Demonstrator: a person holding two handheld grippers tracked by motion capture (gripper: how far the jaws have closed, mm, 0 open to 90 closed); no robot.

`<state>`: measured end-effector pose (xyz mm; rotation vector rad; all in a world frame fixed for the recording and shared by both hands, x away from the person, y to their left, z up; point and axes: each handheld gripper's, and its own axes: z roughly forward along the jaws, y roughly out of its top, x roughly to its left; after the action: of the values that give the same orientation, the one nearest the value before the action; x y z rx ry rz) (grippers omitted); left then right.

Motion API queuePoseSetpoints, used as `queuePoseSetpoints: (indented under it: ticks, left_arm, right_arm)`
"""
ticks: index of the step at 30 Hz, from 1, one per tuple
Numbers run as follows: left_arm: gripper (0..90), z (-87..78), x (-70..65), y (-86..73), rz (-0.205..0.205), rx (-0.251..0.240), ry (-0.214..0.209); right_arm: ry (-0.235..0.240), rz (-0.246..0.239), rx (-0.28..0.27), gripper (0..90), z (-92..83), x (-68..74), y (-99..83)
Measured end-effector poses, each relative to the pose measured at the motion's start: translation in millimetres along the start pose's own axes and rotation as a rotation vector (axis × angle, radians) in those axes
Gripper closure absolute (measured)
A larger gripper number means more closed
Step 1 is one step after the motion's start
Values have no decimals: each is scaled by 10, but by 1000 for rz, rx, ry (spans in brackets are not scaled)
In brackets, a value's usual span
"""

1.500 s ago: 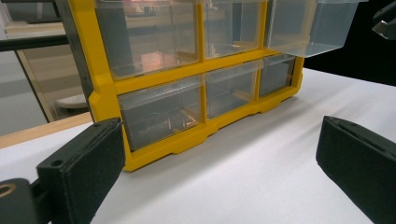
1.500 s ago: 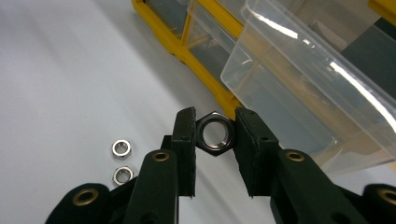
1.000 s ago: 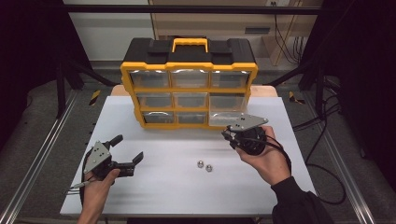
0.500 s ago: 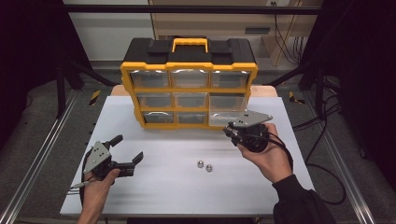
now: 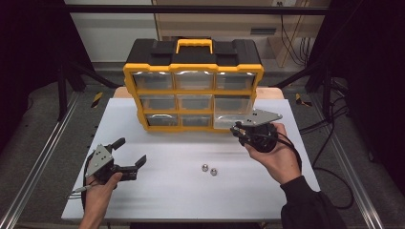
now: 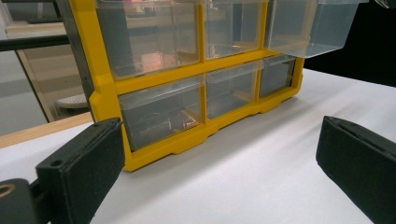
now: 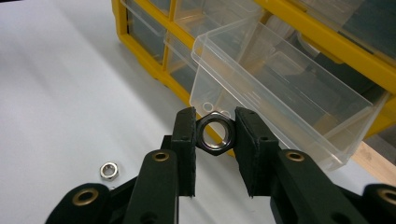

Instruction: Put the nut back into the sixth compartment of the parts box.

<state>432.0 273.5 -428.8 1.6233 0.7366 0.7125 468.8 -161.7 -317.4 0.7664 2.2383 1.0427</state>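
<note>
White table (image 5: pixel 157 200) | right gripper (image 7: pixel 215 133) is clamped on a hex nut (image 7: pixel 214 133), raised slightly toward the pulled-out clear drawer (image 7: pixel 285 100) of the yellow organizer (image 5: pixel 193 90) | left gripper (image 5: pixel 125 155) is held open, empty | deposit judged imminent; two nuts (image 5: pixel 208 169) remain on table.

Two nuts (image 5: pixel 209 169) before the drawer cabinet (image 5: pixel 193 86)

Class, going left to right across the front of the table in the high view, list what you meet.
left gripper → two nuts → right gripper
</note>
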Motion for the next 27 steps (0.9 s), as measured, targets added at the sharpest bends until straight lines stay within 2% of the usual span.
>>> queuePoseSetpoints:
  ticks: [12, 16, 27]
  left_arm:
    - [11, 2, -2, 0, 1, 1, -1]
    - [11, 3, -2, -1, 2, 3, -2]
    - [11, 1, 0, 0, -1, 0, -1]
  right_arm:
    - [-6, 20, -17, 699, -31, -81, 53]
    - [-7, 41, -25, 699, -41, -102, 79]
    - [-12, 48, -29, 699, -40, -183, 159]
